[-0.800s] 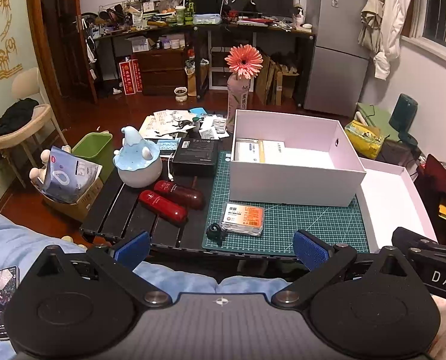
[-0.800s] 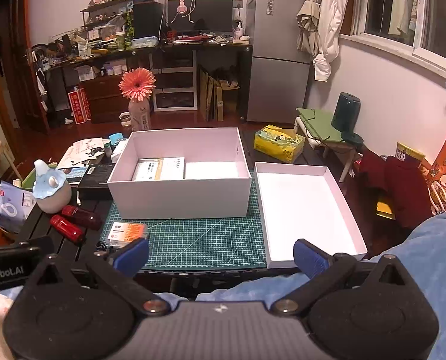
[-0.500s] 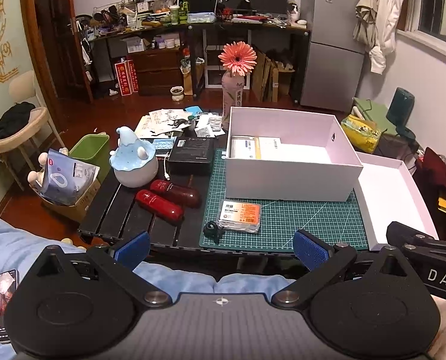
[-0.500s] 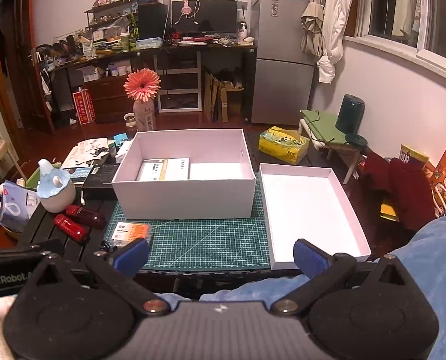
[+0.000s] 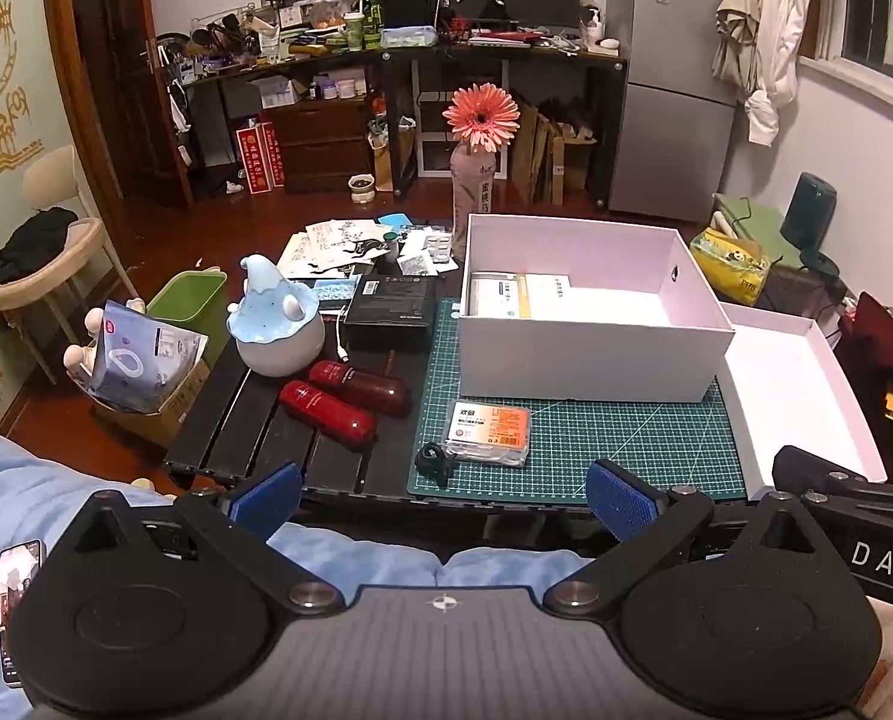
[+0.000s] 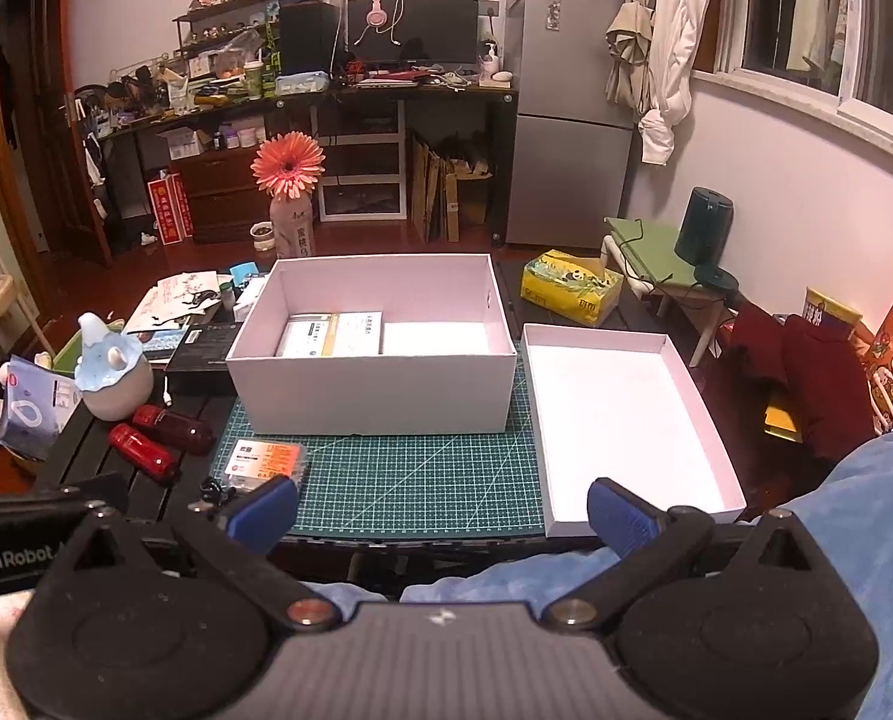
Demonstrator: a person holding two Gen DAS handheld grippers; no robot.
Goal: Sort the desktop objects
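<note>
- Your left gripper (image 5: pixel 443 495) hangs at the table's near edge with its jaws spread wide and nothing between them; your right gripper (image 6: pixel 443 510) does the same.
- The orange-labelled packet (image 5: pixel 490 432) lies on the green cutting mat (image 5: pixel 614 444), near left, a small black clip (image 5: pixel 433 461) touching it.
- Two red tubes (image 5: pixel 344 399) lie left of the mat.
- The white box (image 5: pixel 584 354) stands farther back, its lid (image 5: pixel 806 396) to the right.

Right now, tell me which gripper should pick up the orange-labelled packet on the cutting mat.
Left. The packet lies just ahead of the left gripper, whose jaws stand open and empty. From the right gripper, also open, it sits off to the left.
</note>
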